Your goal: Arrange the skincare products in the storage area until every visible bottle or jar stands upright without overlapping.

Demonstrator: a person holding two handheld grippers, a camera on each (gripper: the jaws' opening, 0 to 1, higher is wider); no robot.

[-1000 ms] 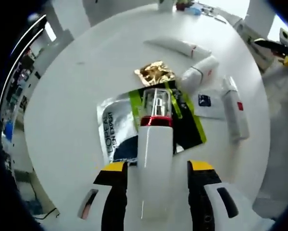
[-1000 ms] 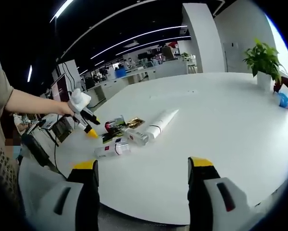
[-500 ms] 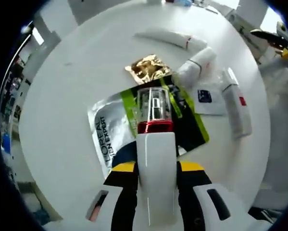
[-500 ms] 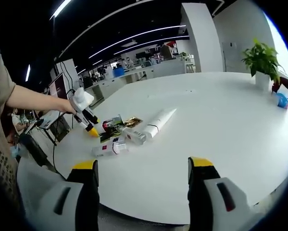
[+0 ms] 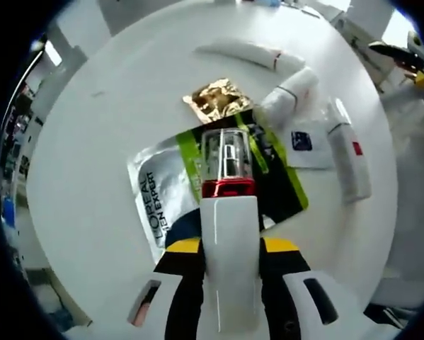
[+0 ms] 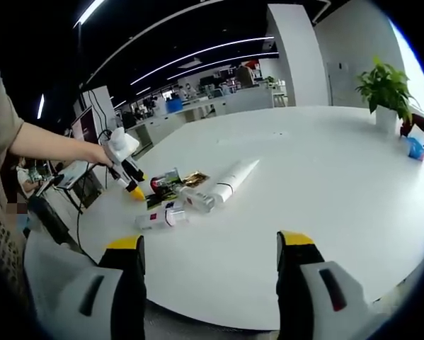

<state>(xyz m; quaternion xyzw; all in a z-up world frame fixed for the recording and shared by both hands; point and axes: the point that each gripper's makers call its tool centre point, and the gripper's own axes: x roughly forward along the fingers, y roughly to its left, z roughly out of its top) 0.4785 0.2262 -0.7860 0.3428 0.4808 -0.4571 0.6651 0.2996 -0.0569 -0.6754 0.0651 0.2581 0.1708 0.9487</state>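
Right now my left gripper (image 5: 230, 248) has its yellow-tipped jaws pressed tight against the sides of a white bottle (image 5: 229, 262), whose red collar and clear cap (image 5: 227, 152) point out over the white table (image 5: 105, 142). Under the cap, in the left gripper view, lie a silver sachet (image 5: 162, 191) and a black-and-green sachet (image 5: 275, 184), overlapping, with a crumpled gold packet (image 5: 216, 100) just beyond them. Further right, a long white tube (image 5: 250, 55), a shorter white tube (image 5: 291, 99), a small flat white sachet (image 5: 307, 147) and a white bottle with a red mark (image 5: 350, 159) all lie flat on the tabletop. My right gripper (image 6: 209, 255) hangs with its jaws wide apart and nothing between them, near the table edge; in its view a potted plant (image 6: 387, 88) stands at the far right.
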